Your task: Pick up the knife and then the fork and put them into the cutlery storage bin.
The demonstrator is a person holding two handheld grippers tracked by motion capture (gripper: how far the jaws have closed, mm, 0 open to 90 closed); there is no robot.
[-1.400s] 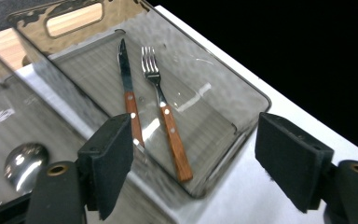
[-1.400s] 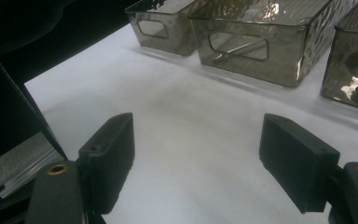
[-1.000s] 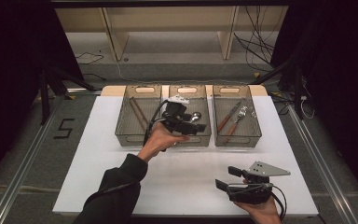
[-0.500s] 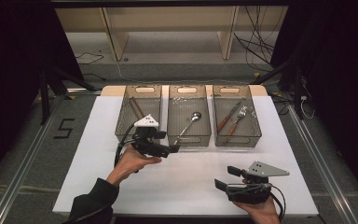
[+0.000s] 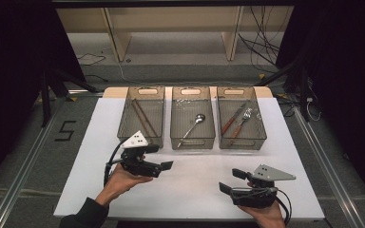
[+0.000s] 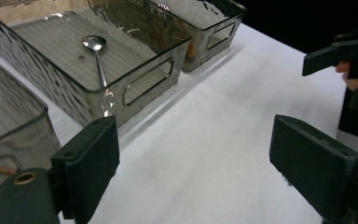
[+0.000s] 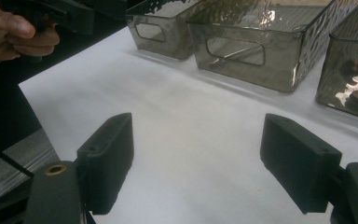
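Left gripper: jaws wide apart, empty, at 7 o'clock on the white table. At 12 o'clock, three clear bins stand in a row: the left bin holds what appear to be chopsticks; the middle bin a spoon; the right bin a fork. Right gripper: jaws wide apart, empty, at 5 o'clock.

High view overhead, gripper views low, sharing bins

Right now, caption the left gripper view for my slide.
Open left gripper over white table, facing spoon in middle bin.
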